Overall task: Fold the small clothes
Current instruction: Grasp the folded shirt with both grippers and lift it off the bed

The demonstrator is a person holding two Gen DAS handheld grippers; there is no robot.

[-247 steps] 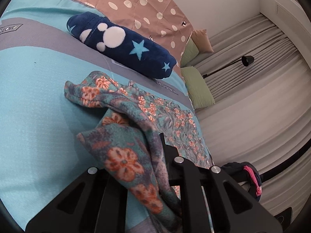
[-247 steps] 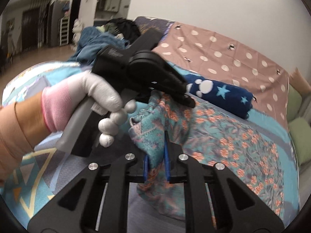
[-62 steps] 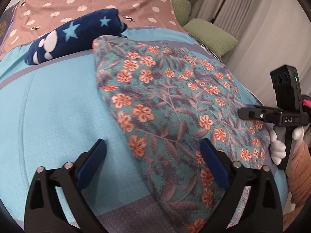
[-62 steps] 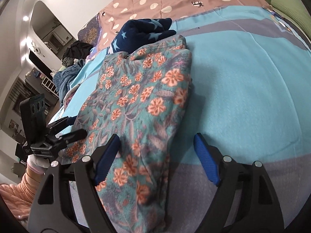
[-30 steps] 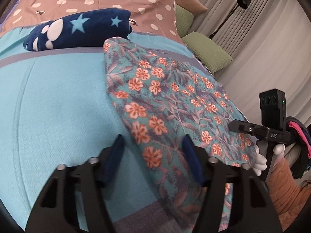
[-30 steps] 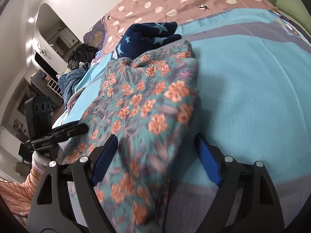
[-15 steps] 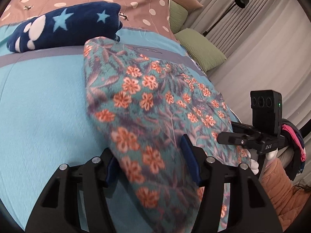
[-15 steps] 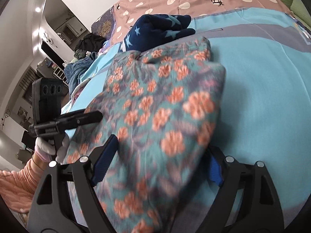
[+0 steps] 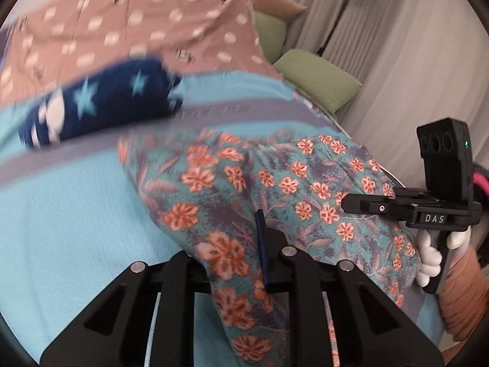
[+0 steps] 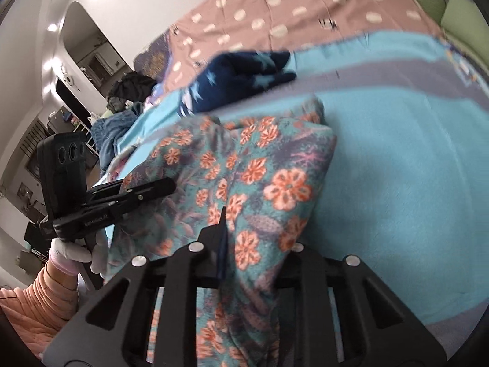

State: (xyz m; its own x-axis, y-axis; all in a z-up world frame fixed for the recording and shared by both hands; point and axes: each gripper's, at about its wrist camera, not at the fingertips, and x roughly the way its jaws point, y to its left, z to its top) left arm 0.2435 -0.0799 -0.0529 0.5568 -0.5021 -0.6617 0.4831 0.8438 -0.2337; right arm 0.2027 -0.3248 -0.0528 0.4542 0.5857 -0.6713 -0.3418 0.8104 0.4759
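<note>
- My left gripper (image 9: 244,244) has just closed on the near edge of the floral garment (image 9: 275,183) — the cloth is pinched between its pads and bunches up out of them.
- My right gripper (image 10: 253,238) has just closed too, clamped on the same near edge further along; the cloth rises from its pads in a soft ridge.
- The garment lies on the blue bedspread (image 9: 76,214), in front of the navy star blanket (image 9: 101,104), with its far edge close to that blanket and its near edge lifted in my two grips.
- As I judge it, the garment is spread fairly flat and looks folded along its side already, since the edge by my right gripper is thick and doubled.
- What is left, I think: carry the held edge over toward the navy blanket, lay it down on the far part, release, smooth — no finished bundle yet.
</note>
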